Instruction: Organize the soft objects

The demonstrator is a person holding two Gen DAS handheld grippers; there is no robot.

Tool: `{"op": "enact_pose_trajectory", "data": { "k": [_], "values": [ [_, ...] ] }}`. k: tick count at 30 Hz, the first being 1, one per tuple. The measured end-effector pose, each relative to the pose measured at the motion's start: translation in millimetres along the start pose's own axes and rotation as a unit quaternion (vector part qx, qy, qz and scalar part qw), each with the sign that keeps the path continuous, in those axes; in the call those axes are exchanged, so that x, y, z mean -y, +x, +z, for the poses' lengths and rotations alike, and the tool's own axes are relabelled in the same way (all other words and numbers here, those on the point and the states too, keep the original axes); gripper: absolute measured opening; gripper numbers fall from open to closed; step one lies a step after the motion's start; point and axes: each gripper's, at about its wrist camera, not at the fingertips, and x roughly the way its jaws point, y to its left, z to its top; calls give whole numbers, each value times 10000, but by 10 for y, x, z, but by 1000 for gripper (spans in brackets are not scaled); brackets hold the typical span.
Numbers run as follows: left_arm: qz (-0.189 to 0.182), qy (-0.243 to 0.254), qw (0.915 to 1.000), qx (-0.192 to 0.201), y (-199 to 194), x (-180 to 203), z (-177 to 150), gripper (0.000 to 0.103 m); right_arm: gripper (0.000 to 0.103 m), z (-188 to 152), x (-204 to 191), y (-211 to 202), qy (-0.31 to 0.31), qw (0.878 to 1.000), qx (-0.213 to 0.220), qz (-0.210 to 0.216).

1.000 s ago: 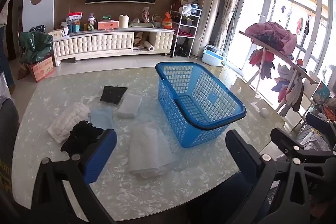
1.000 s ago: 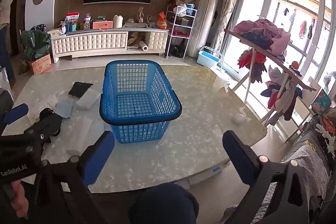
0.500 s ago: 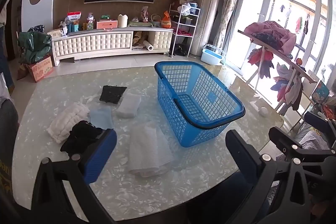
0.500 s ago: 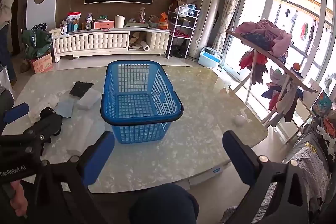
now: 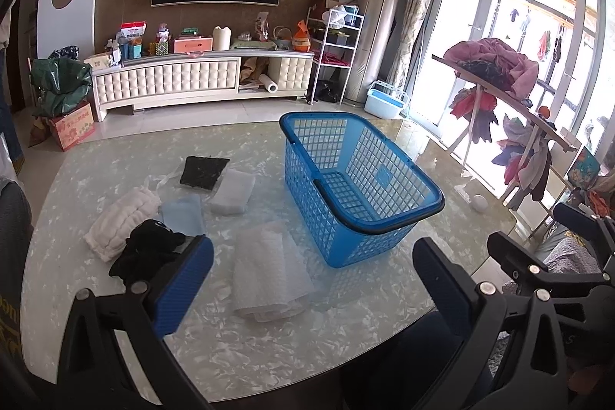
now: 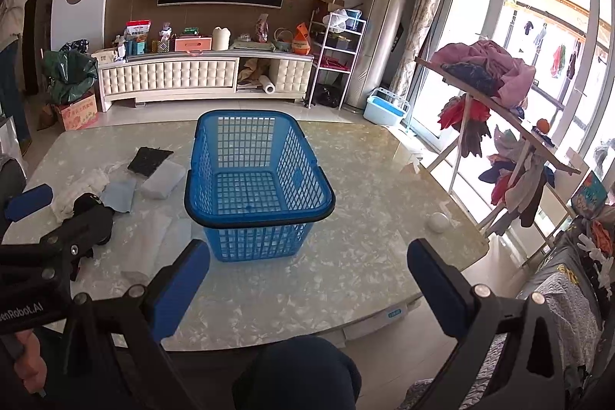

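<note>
**Reaching for the first soft piece with both grippers spread**

Hovering above the pale marbled glass tabletop (image 5: 96,179), I hold my left gripper (image 5: 313,275) with its blue-padded fingers (image 5: 180,285) wide apart and nothing between them; my right gripper (image 6: 307,277) stands just as wide and just as bare. Nothing lies in the blue plastic lattice basket (image 5: 357,187) yet, so I judge the sorting barely begun.

Ahead of my left fingers, slightly toward the left pad, lies the folded white translucent bubble-wrap sheet (image 5: 271,269), nearest of all; just beyond the left pad's tip sits the crumpled black cloth (image 5: 144,250), touching the ribbed white folded towel (image 5: 123,219); farther out lie the pale blue folded cloth (image 5: 182,214), the small white padded pouch (image 5: 232,193) and the flat black square cloth (image 5: 203,170).

To do this well, I would bring the left fingers down straddling one folded edge of the bubble-wrap, pinch through all its layers so it does not unfold, then lift clear of the basket's rim before letting go inside; a shallow bite would likely drag only the top layer.

My left view shows the whole spread of soft pieces plainly; my right view looks straight into the basket's bare bottom, and shows a small white ball (image 6: 440,221) beyond its right finger, while my left gripper's black frame hides part of the black cloth there.
</note>
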Motion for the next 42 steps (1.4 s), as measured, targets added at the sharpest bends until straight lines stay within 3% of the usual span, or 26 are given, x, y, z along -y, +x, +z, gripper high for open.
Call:
{"op": "enact_pose_trajectory", "data": {
  "k": [42],
  "values": [
    [-96,78,9999,-6,1,-40,-30,103,103,-6,-37,8,-177,9998,-72,17]
  ]
}}
